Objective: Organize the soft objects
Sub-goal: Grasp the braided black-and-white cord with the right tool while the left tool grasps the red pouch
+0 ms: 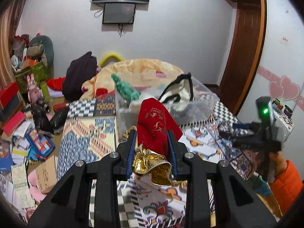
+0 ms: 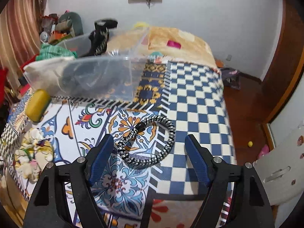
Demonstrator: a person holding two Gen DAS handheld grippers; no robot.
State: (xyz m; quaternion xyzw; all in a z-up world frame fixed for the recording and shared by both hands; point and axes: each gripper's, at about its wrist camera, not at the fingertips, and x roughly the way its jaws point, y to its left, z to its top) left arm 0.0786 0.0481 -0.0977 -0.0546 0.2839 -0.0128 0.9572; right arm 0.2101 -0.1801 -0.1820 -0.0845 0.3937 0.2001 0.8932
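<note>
Patterned bedding covers the bed, with a clear bin of soft items on it. Above the bedding, just short of the bin, the left gripper is clamped on a red pouch with a gold mouth. The right gripper hovers with fingers spread wide over a braided cord lying coiled on the bedding.
</note>
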